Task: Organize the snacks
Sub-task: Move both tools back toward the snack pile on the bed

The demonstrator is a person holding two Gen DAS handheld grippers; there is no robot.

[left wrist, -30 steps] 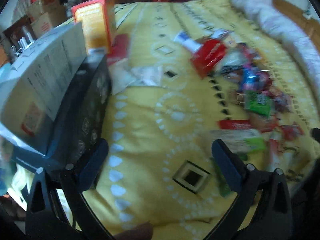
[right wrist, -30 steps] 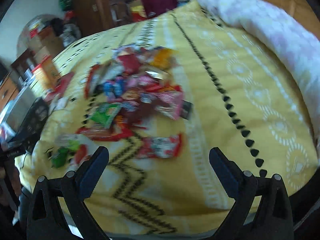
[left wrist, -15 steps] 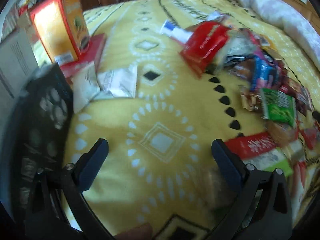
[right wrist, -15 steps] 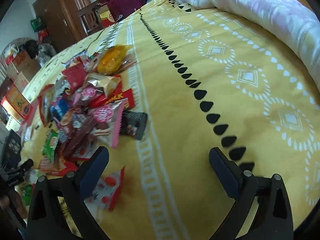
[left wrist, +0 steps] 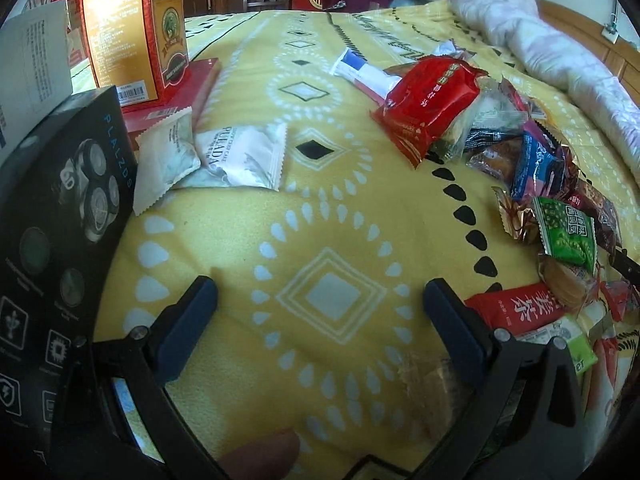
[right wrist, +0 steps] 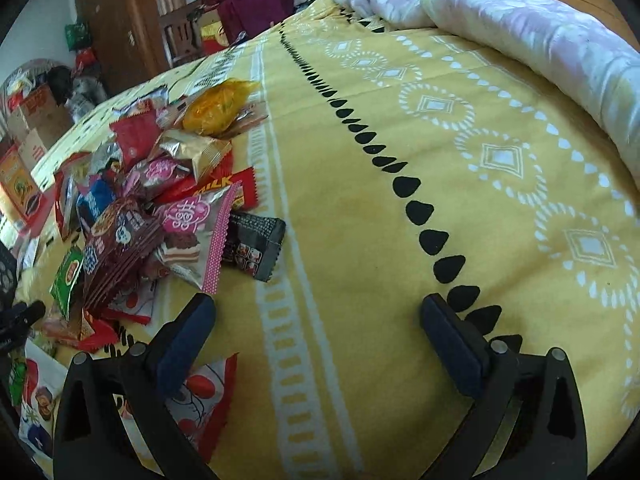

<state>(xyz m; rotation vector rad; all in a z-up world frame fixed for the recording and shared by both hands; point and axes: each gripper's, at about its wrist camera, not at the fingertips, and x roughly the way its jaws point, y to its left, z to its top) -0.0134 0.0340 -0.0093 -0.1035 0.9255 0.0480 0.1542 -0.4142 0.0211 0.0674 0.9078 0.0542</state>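
Yellow bedspread (left wrist: 320, 216) with white diamond rings and a line of black teardrops covers the whole working surface; a pale quilt (right wrist: 520, 28) is bunched along its far edge, and wooden furniture (right wrist: 120, 28) and cardboard boxes stand in the room beyond.

Taking the snack pile (right wrist: 152, 208) as the landmark: it is a loose heap of small foil and plastic packets in red, pink, green, blue and gold, overlapping one another. In the left wrist view, a large red pouch (left wrist: 432, 108) sits at the pile's far end, a green packet (left wrist: 568, 232) lies at its near edge, and two white sachets (left wrist: 208, 156) lie well apart from it, beside a black carton (left wrist: 60, 248) and an orange box (left wrist: 136, 32). A black wrapper (right wrist: 254, 246) touches the pile's side toward the bare cloth.

Left gripper (left wrist: 320, 304) hovers over bare cloth beside the pile, fingers spread wide, holding nothing. Right gripper (right wrist: 316, 320) likewise stands wide apart and empty, the pile just beyond its left finger.

Compared with a second ago, the left view has swung off the black carton toward the spread, and the right view has shifted from the pile onto open cloth.
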